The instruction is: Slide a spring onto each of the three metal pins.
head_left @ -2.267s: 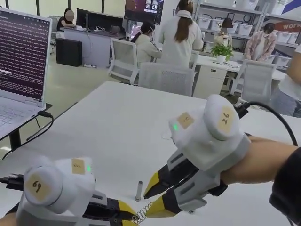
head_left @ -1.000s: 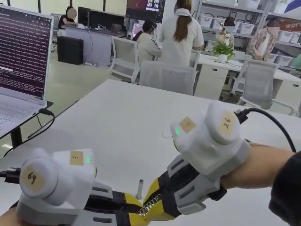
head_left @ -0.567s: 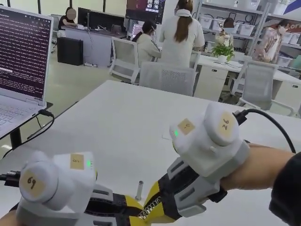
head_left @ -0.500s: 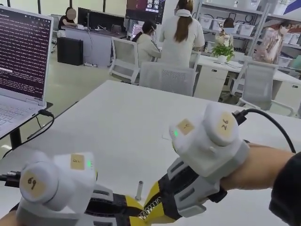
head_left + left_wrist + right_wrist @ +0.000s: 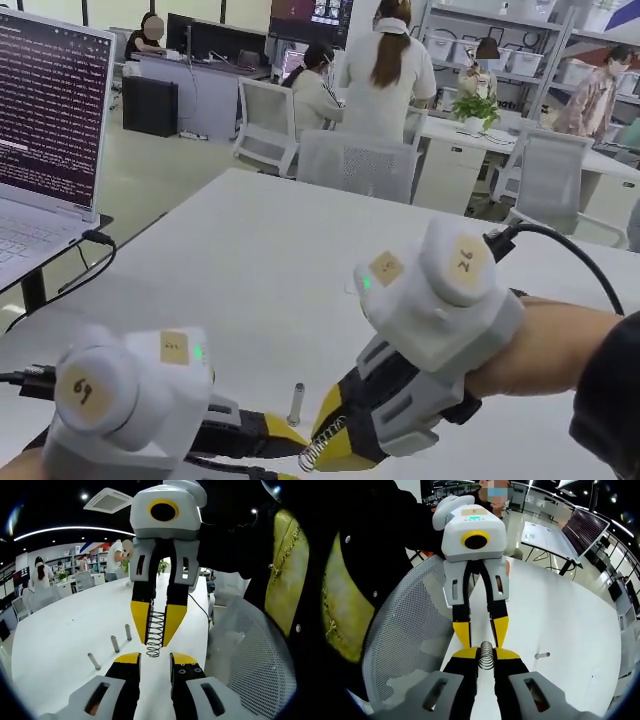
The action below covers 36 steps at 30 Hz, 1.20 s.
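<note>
Table point(image 5: 250, 250), white, bearing three pins upright in a row near the jaws: near pin point(image 5: 93, 661), middle pin point(image 5: 114, 643), far pin point(image 5: 128, 632). One spring point(image 5: 156, 630), lying lengthwise between the closed jaws of the right gripper point(image 5: 156, 640), one end past their tips. Left gripper point(image 5: 155, 658) faces it, jaws narrowly apart, empty; whether they touch the spring cannot be told. In the head view both gripper bodies cover most of the jaws. Around: one laptop point(image 5: 50, 110) far left, one mesh chair point(image 5: 250, 650), one potted plant point(image 5: 473, 108), people at far desks.
</note>
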Available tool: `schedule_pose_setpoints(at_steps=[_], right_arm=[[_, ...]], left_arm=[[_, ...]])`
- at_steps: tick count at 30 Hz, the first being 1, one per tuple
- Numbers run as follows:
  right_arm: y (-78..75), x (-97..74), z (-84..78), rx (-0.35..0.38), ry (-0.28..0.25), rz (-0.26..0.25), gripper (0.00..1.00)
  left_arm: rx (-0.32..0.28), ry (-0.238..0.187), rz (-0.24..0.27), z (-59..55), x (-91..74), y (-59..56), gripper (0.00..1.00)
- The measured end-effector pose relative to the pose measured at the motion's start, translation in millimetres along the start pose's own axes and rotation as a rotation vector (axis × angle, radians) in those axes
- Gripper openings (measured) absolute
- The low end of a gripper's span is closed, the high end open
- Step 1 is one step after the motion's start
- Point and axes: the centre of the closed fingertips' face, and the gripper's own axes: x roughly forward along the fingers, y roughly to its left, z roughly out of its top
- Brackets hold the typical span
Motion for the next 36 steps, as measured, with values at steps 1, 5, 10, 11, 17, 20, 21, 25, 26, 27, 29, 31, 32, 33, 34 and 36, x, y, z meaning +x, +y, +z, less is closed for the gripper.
schedule_pose_setpoints(at_steps=[1,5,10,11,17,20,21,25,26,27,29,31,32,33,34,36], right_arm=[[0.0,0.1,-0.6,0.002,0.002,0.001,0.08],[-1.0,0.0,-1.7,0.004,0.004,-0.002,0.08],[-3.1,-0.5,-2.8,0.006,0.009,-0.008,0.08],[-3.2,-0.4,-2.8,0.006,0.009,-0.008,0.08],[-4.6,-0.4,-3.8,0.005,0.016,-0.011,0.08],[-5.3,-0.9,-4.0,0.004,0.018,-0.012,0.08],[-5.5,-1.0,-4.1,0.004,0.018,-0.012,0.08],[-6.6,-1.7,-4.0,0.002,0.019,-0.014,0.08],[-7.1,-1.8,-4.1,0.002,0.019,-0.014,0.08],[-7.4,-2.0,-4.4,0.001,0.02,-0.015,0.08],[-8.0,-2.4,-4.6,0.001,0.021,-0.015,0.08],[-9.1,-2.7,-4.5,0.0,0.022,-0.016,0.08],[-9.8,-2.9,-4.6,-0.002,0.024,-0.018,0.08],[-10.0,-3.0,-4.7,-0.002,0.025,-0.018,0.08],[-10.9,-3.2,-4.5,-0.001,0.025,-0.018,0.08],[-12.3,-3.5,-4.8,0.0,0.027,-0.018,0.08]], left_arm=[[-0.003,0.002,0.003,-0.3,-0.2,0.5,0.18],[-0.031,0.008,0.022,-2.4,-1.0,5.2,0.28],[-0.058,0.008,0.045,-3.9,-3.1,9.0,0.4],[-0.067,0.008,0.048,-4.0,-3.6,9.6,0.42],[-0.105,-0.006,0.076,-4.1,-7.8,15.3,0.57],[-0.111,-0.003,0.099,-5.3,-10.3,18.2,0.63],[-0.116,-0.008,0.103,-4.9,-11.0,19.0,0.66],[-0.13,-0.012,0.122,-5.9,-13.8,22.5,0.73],[-0.132,-0.01,0.123,-6.7,-14.2,22.9,0.74],[-0.137,-0.01,0.125,-7.6,-15.1,23.5,0.74],[-0.14,-0.016,0.136,-8.4,-16.4,25.8,0.77],[-0.128,-0.011,0.151,-11.2,-18.4,29.1,0.77],[-0.12,-0.012,0.158,-12.3,-19.4,30.2,0.79],[-0.118,-0.015,0.157,-12.5,-19.8,30.1,0.78],[-0.124,-0.014,0.162,-14.9,-21.7,32.1,0.78],[-0.11,-0.001,0.174,-19.9,-23.8,34.3,0.78]])
